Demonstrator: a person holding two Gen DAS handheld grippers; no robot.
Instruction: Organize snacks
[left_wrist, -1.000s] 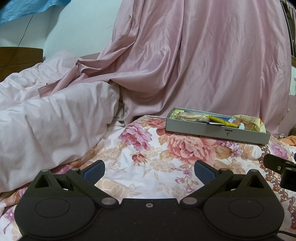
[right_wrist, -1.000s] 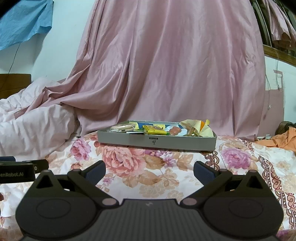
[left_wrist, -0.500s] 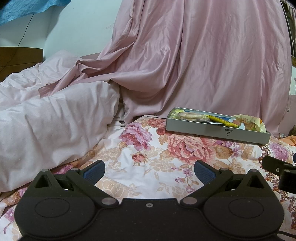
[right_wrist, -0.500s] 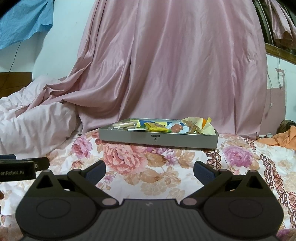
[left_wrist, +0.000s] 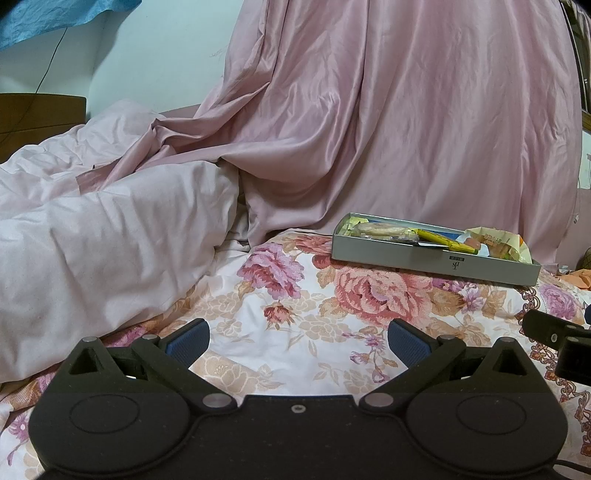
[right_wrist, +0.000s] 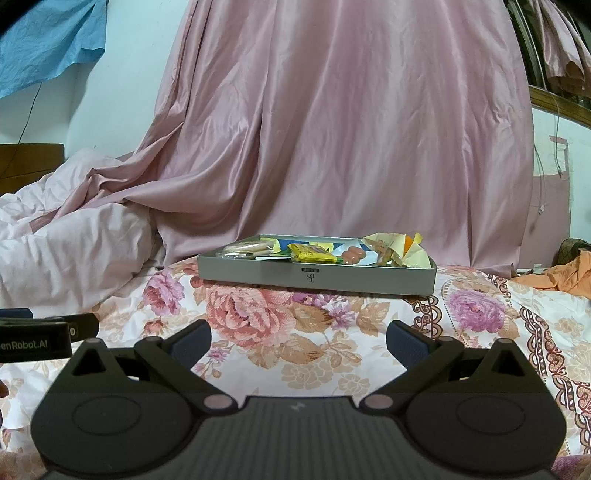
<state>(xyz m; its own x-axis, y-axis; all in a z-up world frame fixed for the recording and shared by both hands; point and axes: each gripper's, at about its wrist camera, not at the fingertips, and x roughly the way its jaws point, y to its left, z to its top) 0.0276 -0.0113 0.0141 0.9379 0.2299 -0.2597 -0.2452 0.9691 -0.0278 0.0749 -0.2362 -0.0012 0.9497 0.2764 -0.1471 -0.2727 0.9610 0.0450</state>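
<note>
Currently both empty: left hand-held gripper (left_wrist: 298, 341) and right hand-held gripper (right_wrist: 300, 341) spread wide above the bed (right_wrist: 480, 332). Snacks (right_wrist: 314, 252) sit in grey box (right_wrist: 258, 271) ahead; approach low, pinch one wrapper edge.

A broad, glossy pink satin curtain (right_wrist: 343, 129) hangs down the pale blue-white wall (left_wrist: 147, 55) and pools onto the bed, whose white sheet printed with large pink roses (right_wrist: 258, 317) fills the foreground. A rumpled pale pink quilt (left_wrist: 92, 236) is heaped at the left, just in front of a dark wooden headboard (left_wrist: 33, 114). A blue cloth (right_wrist: 44, 40) hangs high in the left corner, and an orange garment (right_wrist: 561, 273) lies at the far right.
</note>
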